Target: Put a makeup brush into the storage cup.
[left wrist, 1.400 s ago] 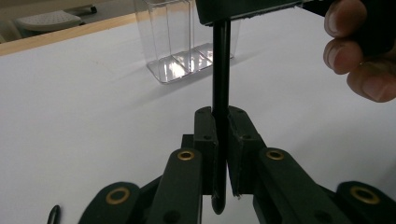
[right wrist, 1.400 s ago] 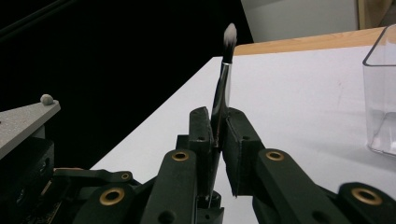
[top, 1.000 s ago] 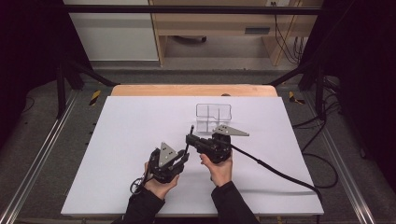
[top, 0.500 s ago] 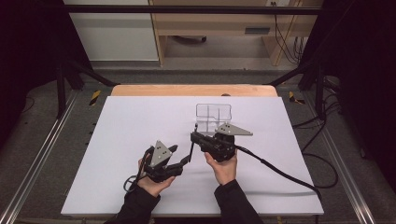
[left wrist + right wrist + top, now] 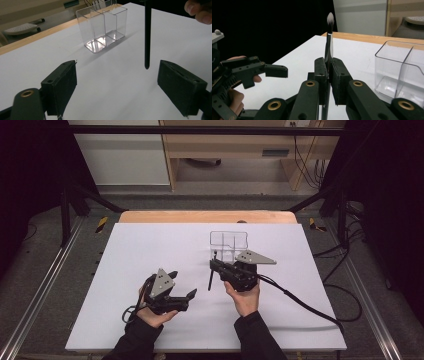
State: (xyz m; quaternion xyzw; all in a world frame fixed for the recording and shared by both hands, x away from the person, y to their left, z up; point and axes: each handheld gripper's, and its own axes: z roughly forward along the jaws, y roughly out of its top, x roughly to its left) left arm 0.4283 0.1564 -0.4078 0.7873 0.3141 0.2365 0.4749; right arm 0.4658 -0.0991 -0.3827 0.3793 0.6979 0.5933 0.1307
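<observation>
Black was the slim handle of the makeup brush [image 5: 328,47], which was pinched between the pressed-together pads of the right gripper [image 5: 328,75] and held upright, its pale bristle tip pointing up in the right gripper view. From the high view the right gripper [image 5: 216,266] was seen near the middle of the white worktop [image 5: 150,245], just in front of the clear plastic organizer [image 5: 228,245], with the brush [image 5: 211,279] reaching below the jaws toward the sheet. In the left gripper view the lower end of the brush handle [image 5: 147,37] was seen hanging a little above the worktop, free of the surface, between and beyond the two black pads. The left gripper [image 5: 181,292] was held to the left of the right one and apart from it; its jaws had just been opening and were spread wide, with nothing pressed between them. The organizer [image 5: 102,25] was seen standing upright on the worktop, its compartments divided by clear walls, and nothing could be made out inside them. A wooden edge [image 5: 200,216] was visible along the far side of the worktop. A black cable [image 5: 300,302] was trailed from the right gripper across the sheet toward its right edge.
</observation>
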